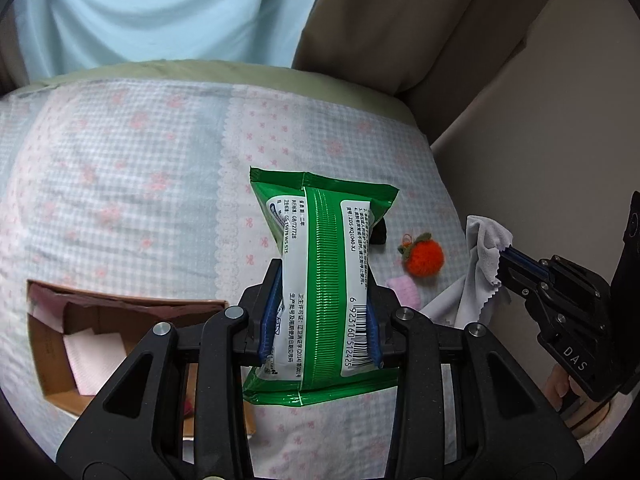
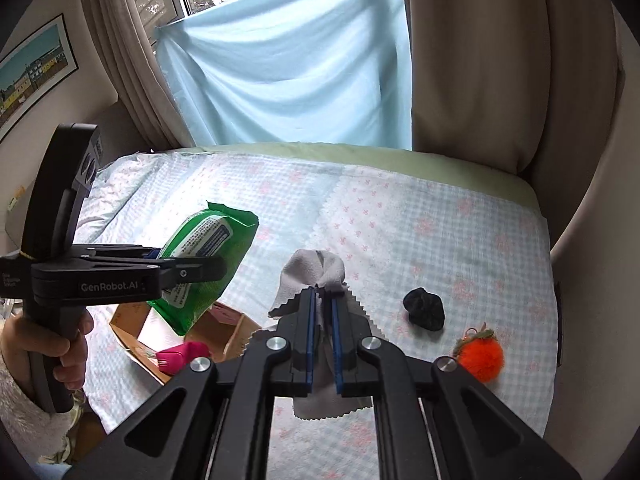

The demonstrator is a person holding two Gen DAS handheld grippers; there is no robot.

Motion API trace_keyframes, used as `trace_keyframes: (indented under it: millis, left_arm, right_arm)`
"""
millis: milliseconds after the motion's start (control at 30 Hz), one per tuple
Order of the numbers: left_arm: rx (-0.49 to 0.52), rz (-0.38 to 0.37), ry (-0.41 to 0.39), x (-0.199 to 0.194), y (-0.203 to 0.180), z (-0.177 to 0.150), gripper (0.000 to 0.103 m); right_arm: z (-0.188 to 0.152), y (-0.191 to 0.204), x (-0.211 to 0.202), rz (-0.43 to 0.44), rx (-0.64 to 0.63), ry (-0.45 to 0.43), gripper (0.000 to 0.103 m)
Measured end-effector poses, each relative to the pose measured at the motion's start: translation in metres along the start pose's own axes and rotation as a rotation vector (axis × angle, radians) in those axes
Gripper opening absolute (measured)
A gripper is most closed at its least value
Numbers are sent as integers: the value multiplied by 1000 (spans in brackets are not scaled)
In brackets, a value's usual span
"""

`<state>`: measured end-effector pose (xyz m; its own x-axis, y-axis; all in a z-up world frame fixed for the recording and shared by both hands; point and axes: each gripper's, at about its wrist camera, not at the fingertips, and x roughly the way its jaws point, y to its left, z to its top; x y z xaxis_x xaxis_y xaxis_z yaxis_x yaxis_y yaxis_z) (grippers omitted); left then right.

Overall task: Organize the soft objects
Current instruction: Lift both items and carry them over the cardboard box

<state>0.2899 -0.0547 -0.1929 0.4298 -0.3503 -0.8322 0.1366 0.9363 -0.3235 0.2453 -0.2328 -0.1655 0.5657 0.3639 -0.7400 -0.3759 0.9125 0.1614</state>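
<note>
The left hand-held gripper (image 1: 320, 312) clamped a green wet-wipes pack (image 1: 320, 280) above the bed (image 1: 120, 180), near the cardboard box (image 1: 48, 360). The right hand-held gripper (image 2: 322, 344) pinched a grey cloth (image 2: 316, 272). The slick pack might slip and miss the box.

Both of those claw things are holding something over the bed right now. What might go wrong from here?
The green wipes pack is pinched only across its soft middle by the left gripper, so it might sag or slip out before it is over the cardboard box. The grey cloth bunched in the right gripper hangs loose; its free edge could drag across the bed or snag nearby.
</note>
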Motion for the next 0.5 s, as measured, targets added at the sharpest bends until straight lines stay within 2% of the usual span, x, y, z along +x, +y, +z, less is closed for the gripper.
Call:
trace_keyframes:
  millis: [133,267,400,500]
  left_arm:
    - [-12,32,-25,-61,30,-14,32]
    - [-17,77,-24,-106,72,-32,32]
    - [-13,121,13,-130,120,-52,32]
    - [2,150,61,-133,156,-65,32]
  right_arm:
    - [9,54,-19,14,34,-5,7]
    - [11,106,-20,28,90,-10,7]
    - [6,156,-2,47,160,8,7]
    - [-1,190,22,43,187,38,7]
